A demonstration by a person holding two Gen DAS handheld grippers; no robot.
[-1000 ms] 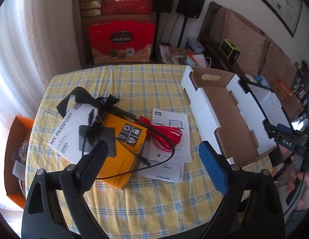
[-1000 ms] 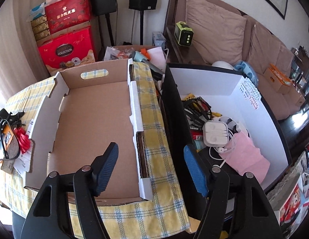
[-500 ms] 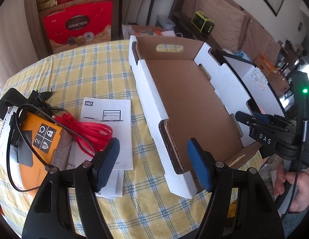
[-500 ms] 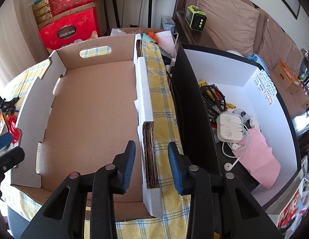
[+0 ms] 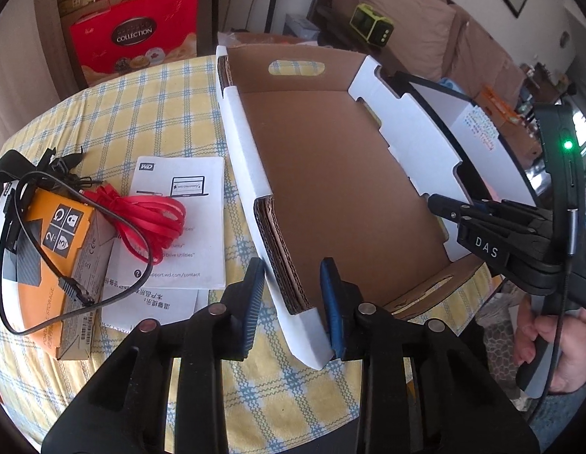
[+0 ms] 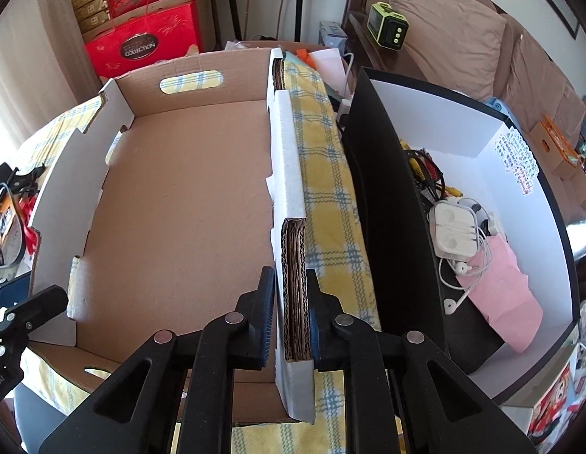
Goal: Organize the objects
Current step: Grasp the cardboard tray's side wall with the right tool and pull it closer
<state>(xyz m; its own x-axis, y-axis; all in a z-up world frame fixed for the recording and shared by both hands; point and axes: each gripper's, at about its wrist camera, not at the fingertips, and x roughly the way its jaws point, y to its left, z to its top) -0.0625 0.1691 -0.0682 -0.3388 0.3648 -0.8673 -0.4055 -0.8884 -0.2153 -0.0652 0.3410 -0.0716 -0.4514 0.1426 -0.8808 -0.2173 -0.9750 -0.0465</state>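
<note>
Since the earlier frames both grippers have swung in from the table's clutter and closed down on the cardboard tray (image 5: 330, 189). Left gripper (image 5: 293, 302): jaws narrowed around the tray's left side wall at its near corner, right pad touching the white face, left pad just beside the corrugated edge (a sliver of gap shows). Right gripper (image 6: 289, 317): pads pinched onto the right side wall near its near end, both against the cardboard.

Tray sits open and bare on the yellow-checked tablecloth (image 5: 134, 106), handle slot in its far wall. Round table. To the tray's left: orange hard-drive box (image 5: 55, 249) with a black cable (image 5: 70, 283) looped across it, a red flat cable (image 5: 149, 223) bundled beside it, both on white leaflets (image 5: 179, 204).

To the tray's right, off the table edge, a black-walled white bin (image 6: 520, 143) holds white earphones (image 6: 455, 234), a pink bag (image 6: 501, 295), tangled wires.

Room behind: red gift boxes (image 6: 141, 41) stacked at the wall, speaker stands, brown sofa (image 6: 463, 26), green cube device (image 6: 387, 26).
</note>
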